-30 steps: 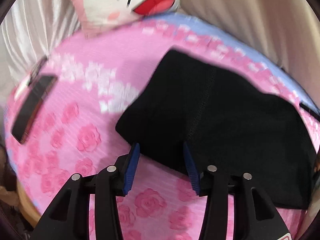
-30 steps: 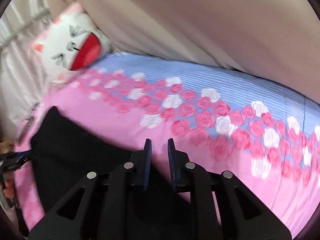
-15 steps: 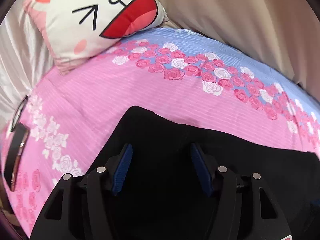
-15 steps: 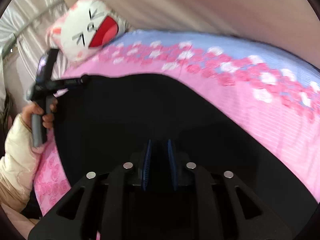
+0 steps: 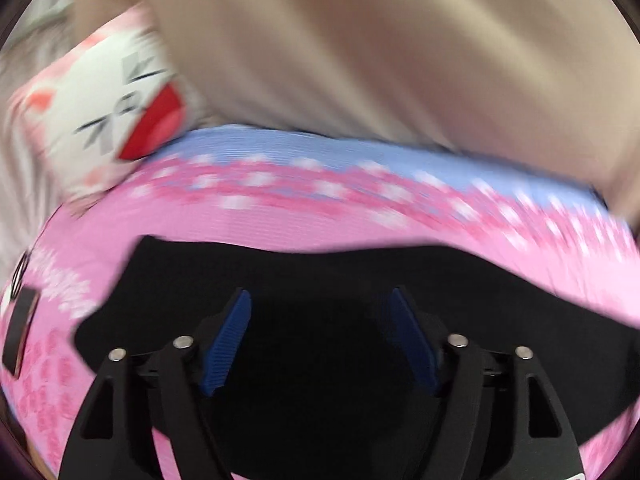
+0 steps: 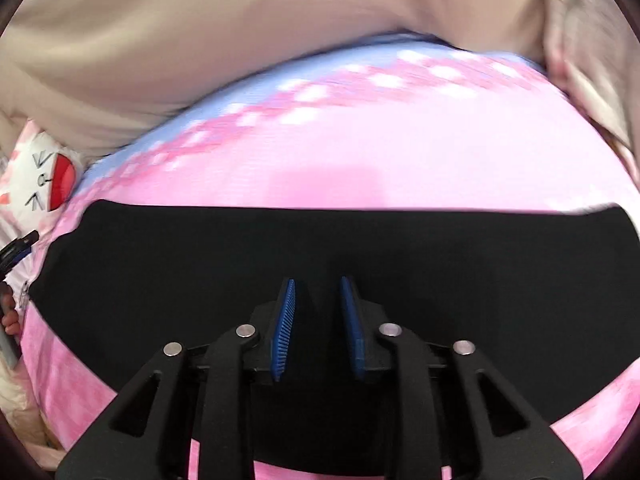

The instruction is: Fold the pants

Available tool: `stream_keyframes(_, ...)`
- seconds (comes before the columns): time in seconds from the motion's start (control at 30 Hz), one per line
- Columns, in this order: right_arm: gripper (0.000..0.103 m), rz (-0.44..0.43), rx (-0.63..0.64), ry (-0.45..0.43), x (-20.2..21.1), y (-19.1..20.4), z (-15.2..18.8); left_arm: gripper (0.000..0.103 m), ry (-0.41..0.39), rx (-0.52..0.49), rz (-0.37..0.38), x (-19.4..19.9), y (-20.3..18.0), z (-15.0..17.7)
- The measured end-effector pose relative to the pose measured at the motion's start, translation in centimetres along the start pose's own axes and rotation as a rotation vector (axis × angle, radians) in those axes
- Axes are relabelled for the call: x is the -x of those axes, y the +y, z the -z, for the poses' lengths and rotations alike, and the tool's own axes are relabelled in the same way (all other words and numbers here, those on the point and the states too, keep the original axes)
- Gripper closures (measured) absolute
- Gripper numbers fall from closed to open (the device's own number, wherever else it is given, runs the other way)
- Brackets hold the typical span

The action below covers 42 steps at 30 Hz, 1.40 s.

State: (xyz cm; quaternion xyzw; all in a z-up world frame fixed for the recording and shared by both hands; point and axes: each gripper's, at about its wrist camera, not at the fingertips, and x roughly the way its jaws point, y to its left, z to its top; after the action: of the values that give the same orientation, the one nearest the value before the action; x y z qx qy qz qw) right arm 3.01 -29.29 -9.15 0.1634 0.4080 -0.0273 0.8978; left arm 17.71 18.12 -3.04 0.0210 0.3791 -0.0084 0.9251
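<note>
The black pants (image 5: 320, 280) lie folded flat on the pink rose bedspread (image 5: 280, 224). In the left wrist view my left gripper (image 5: 320, 308) is open wide above the pants, with nothing between its blue pads. In the right wrist view the pants (image 6: 200, 264) stretch as a wide black band across the frame. My right gripper (image 6: 318, 296) hovers over their middle with the jaws slightly apart and nothing between them. The left gripper's tip (image 6: 20, 246) shows at the far left edge.
A white cat-face pillow (image 5: 116, 120) sits at the bed's far left, also in the right wrist view (image 6: 44, 180). A beige curtain (image 5: 360, 48) hangs behind the bed. A dark flat device (image 5: 18, 328) lies on the bedspread at the left edge.
The right gripper has opened slightly from its shut position and now sits over the flat pants. Both views have swung, and the left gripper has stayed open over the pants.
</note>
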Motion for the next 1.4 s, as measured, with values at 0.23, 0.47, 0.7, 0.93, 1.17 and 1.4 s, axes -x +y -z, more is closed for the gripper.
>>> stream_keyframes(0.23,0.078,0.185,-0.266,-0.149,8.3,-13.6,0.6,0.030,0.073,-0.043,-0.036,-0.4,-6.1,3.0)
stream_keyframes(0.47,0.055,0.132,-0.210,-0.087,7.3,-15.3,2.9,0.030,0.043,-0.126,0.019,2.5,-12.0,3.7)
stream_keyframes(0.7,0.091,0.142,-0.087,-0.077,6.7,-14.1,2.3,0.030,0.050,-0.226,0.107,4.3,-18.5,4.8)
stream_keyframes(0.93,0.103,0.324,-0.077,-0.012,6.6,-18.5,1.5,0.028,0.042,-0.261,0.117,5.3,-21.2,5.4)
stream_keyframes(1.17,0.098,0.066,-0.158,-0.124,9.7,-18.4,0.0,0.028,0.125,-0.252,0.108,3.6,-21.9,6.2)
stream_keyframes(1.4,0.059,0.100,0.017,0.012,1.8,-14.5,-4.2,0.027,0.101,-0.334,0.176,4.9,-25.3,7.4)
